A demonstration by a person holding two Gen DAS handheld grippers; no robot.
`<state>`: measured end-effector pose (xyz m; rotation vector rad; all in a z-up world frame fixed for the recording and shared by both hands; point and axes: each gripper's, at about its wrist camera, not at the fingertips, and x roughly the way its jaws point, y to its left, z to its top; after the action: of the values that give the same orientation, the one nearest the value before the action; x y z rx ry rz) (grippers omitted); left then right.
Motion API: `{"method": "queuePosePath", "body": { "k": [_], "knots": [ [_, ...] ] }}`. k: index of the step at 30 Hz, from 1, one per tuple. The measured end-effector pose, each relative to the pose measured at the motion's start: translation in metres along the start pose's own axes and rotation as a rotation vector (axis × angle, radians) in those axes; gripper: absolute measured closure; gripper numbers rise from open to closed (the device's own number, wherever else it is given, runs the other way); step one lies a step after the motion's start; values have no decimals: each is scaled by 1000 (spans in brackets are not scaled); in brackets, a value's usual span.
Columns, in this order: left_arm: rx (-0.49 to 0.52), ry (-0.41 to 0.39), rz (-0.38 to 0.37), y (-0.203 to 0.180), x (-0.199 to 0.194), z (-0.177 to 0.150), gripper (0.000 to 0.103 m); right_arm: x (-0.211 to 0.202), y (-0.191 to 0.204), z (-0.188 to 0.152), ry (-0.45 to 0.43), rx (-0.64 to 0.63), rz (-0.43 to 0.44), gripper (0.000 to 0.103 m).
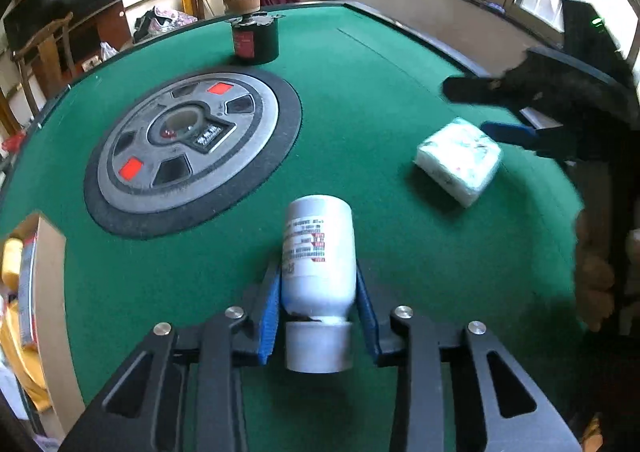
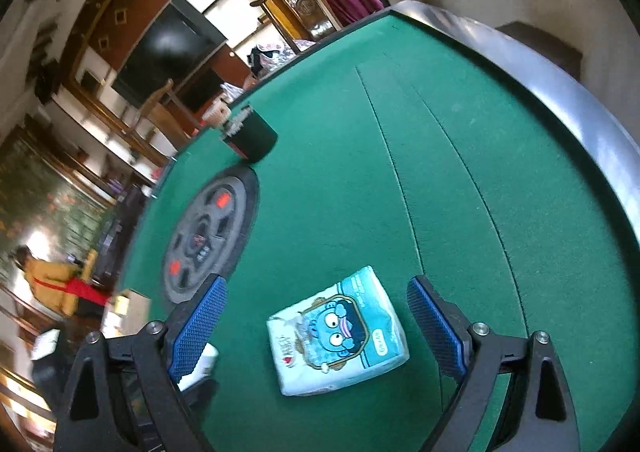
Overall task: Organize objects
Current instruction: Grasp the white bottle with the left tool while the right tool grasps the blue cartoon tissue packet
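The left claw (image 1: 318,316) is clenched on a white bottle (image 1: 318,252) lying on its side on the green worktop (image 1: 360,92), not yet lifted clear. The right claw (image 2: 316,328) stands released, straddling a tissue pack (image 2: 338,332) without touching it. A dark jar (image 1: 256,38) waits at the far edge; sorting looks barely begun.
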<state>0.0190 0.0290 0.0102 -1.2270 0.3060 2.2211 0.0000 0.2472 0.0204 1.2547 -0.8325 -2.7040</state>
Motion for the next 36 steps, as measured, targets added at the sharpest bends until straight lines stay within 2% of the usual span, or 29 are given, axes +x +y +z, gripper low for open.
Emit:
{"method": "queuePosePath", "body": {
  "k": [4,7,11,17,22,25,30,32,33,35,36],
  "knots": [
    [-54,-59,-21,10,-29,-11,70,0,0,-6,6,-1,-14,9],
    [-113,-97,-51,24,-55,-18,70,-15,-4,-20,4,34,-69,9],
    [-158,-130,-91,38,-76,-32,70,-30,-9,-44,55,95,4,8],
    [-215,-146,-130,50,-88,-51,70,-5,-2,-22,124,162,62,7],
    [-270,-177,-109,74,-109,-66,70,25,25,2,153,113,-51,7],
    [-302,-196,-92,90,-119,-75,70,43,50,7,160,28,-176,7],
    [-334,-208,-107,107,-123,-86,70,60,80,-9,147,-150,-386,8],
    [-336,-212,-108,110,-125,-89,70,62,85,-16,128,-207,-449,12],
    [-341,-217,-111,111,-126,-91,70,61,88,-21,108,-236,-479,19],
    [-350,-225,-117,113,-128,-92,70,55,89,-25,93,-246,-463,34],
    [-356,-232,-118,114,-130,-94,70,52,88,-25,94,-246,-456,47]
  ]
}}
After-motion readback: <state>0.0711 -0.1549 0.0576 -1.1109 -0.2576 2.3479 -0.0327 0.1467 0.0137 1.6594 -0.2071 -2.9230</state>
